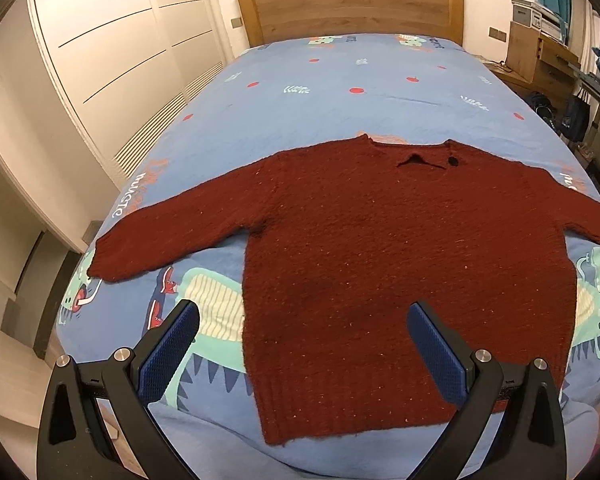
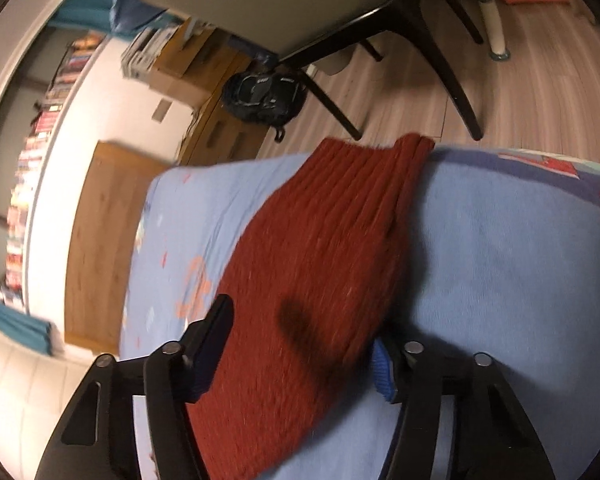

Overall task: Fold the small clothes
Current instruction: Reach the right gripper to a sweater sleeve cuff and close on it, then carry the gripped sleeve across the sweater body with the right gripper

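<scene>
A dark red knitted sweater (image 1: 380,248) lies flat on the blue patterned bed sheet (image 1: 340,92), sleeves spread out to both sides, neck toward the headboard. My left gripper (image 1: 300,320) is open above the sweater's lower left part, near the hem. In the right wrist view a red sleeve (image 2: 320,248) runs between the fingers toward the bed edge, cuff at the far end. My right gripper (image 2: 300,340) is open, its jaws on either side of the sleeve, close above it.
A wooden headboard (image 1: 348,8) stands at the far end. White wardrobe doors (image 1: 112,52) line the left. A chair (image 2: 340,20), a dark bag (image 2: 264,96) and a wooden desk (image 2: 220,120) stand on the floor right of the bed.
</scene>
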